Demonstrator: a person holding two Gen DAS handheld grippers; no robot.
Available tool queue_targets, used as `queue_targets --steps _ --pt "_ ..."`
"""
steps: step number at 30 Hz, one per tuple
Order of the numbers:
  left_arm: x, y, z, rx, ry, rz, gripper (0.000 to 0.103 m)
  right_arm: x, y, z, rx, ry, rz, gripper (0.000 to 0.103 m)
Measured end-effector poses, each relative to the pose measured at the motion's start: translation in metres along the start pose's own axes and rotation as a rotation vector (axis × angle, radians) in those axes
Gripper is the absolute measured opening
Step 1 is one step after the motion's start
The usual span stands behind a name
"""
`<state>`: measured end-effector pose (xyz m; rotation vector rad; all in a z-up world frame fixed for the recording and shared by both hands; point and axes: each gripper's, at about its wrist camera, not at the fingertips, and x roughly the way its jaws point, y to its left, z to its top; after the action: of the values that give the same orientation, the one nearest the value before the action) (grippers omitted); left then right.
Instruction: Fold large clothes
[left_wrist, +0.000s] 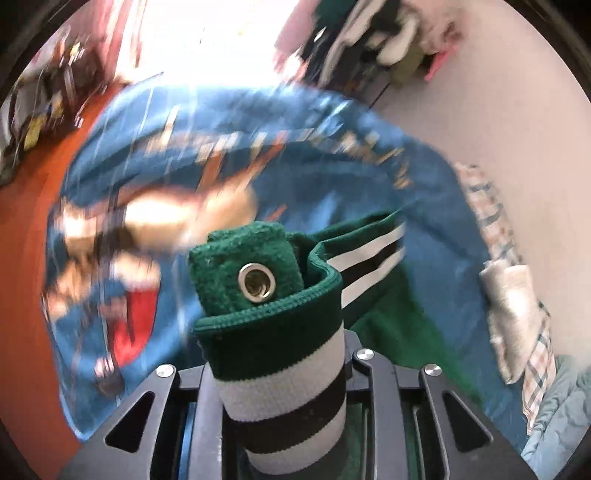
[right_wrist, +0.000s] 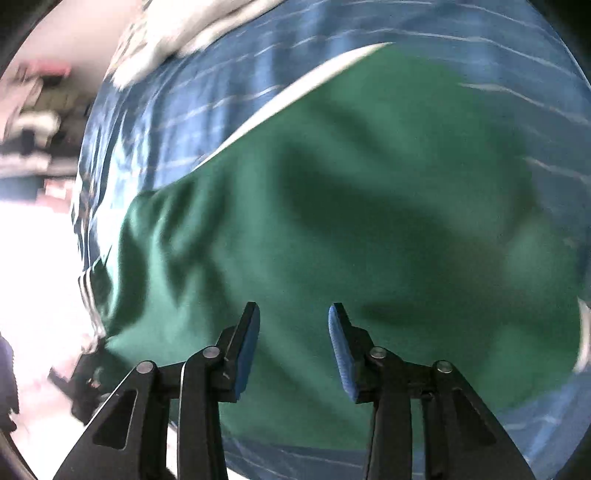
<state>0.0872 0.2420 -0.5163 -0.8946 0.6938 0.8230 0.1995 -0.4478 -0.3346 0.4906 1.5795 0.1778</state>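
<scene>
A large green garment (right_wrist: 332, 206) lies spread on a blue patterned bedspread (right_wrist: 177, 103). In the left wrist view my left gripper (left_wrist: 275, 354) is shut on the garment's green waistband (left_wrist: 258, 273), which has a metal eyelet (left_wrist: 256, 282) and white and black stripes (left_wrist: 284, 391); the band hides the fingers. The rest of the garment (left_wrist: 388, 317) trails to the right. My right gripper (right_wrist: 293, 314) is open and empty, its blue pads (right_wrist: 249, 347) hovering over the green cloth. Both views are motion-blurred.
The bedspread (left_wrist: 295, 155) carries a cartoon print. A plaid cloth (left_wrist: 539, 354) and a light folded item (left_wrist: 513, 310) lie at its right edge. An orange floor (left_wrist: 33, 295) lies to the left, and hanging clothes (left_wrist: 369, 37) are at the back.
</scene>
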Motion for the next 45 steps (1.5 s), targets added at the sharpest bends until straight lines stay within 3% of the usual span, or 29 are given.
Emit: queue_targets --steps 5,7,8,9,10,13,16,21,25,27,31,35,38,40,42,44,45 --pt "-0.042 -0.053 0.041 0.171 -0.096 -0.076 0.021 -0.030 -0.057 -0.021 0.074 -0.039 -0.053 0.045" --pt "-0.051 -0.073 0.047 0.237 -0.109 -0.098 0.021 -0.007 -0.083 -0.030 0.079 0.026 -0.227 0.041" --pt "-0.052 -0.080 0.047 0.258 -0.108 -0.106 0.021 0.012 -0.093 -0.032 0.092 0.044 -0.263 0.031" --pt "-0.055 -0.091 0.044 0.289 -0.108 -0.119 0.021 0.024 -0.103 -0.034 0.098 0.043 -0.253 0.023" --pt "-0.060 -0.105 0.039 0.331 -0.109 -0.139 0.021 0.028 -0.107 -0.034 0.104 0.021 -0.236 0.023" --pt "-0.075 -0.138 0.021 0.416 -0.116 -0.199 0.021 0.018 -0.102 -0.033 0.123 0.008 -0.219 0.029" --pt "-0.092 -0.169 0.001 0.462 -0.096 -0.284 0.020 -0.002 -0.111 -0.039 0.157 -0.030 -0.103 0.034" --pt "-0.123 -0.239 -0.071 0.623 0.012 -0.485 0.020 -0.031 -0.139 -0.055 0.203 -0.096 0.037 0.036" --pt "-0.136 -0.285 -0.168 0.779 0.186 -0.633 0.020 -0.054 -0.171 -0.073 0.261 -0.151 0.069 0.037" --pt "-0.136 -0.298 -0.232 0.868 0.293 -0.678 0.020 -0.060 -0.187 -0.080 0.301 -0.162 0.061 0.037" --pt "-0.112 -0.295 -0.339 0.990 0.493 -0.651 0.019 -0.063 -0.229 -0.102 0.403 -0.160 0.051 0.037" --pt "-0.069 -0.279 -0.385 1.048 0.582 -0.507 0.020 -0.071 -0.259 -0.111 0.453 -0.147 0.017 0.037" --pt "-0.074 -0.282 -0.385 1.118 0.588 -0.490 0.021 -0.075 -0.273 -0.112 0.466 -0.122 0.024 0.045" --pt "-0.083 -0.287 -0.376 1.128 0.587 -0.474 0.025 -0.078 -0.275 -0.111 0.454 -0.111 0.039 0.067" --pt "-0.095 -0.290 -0.362 1.120 0.596 -0.484 0.028 -0.085 -0.275 -0.108 0.431 -0.113 0.072 0.074" --pt "-0.098 -0.298 -0.348 1.114 0.612 -0.524 0.038 -0.093 -0.268 -0.106 0.399 -0.112 0.096 0.077" --pt "-0.099 -0.300 -0.346 1.102 0.631 -0.550 0.051 -0.097 -0.264 -0.102 0.383 -0.112 0.107 0.082"
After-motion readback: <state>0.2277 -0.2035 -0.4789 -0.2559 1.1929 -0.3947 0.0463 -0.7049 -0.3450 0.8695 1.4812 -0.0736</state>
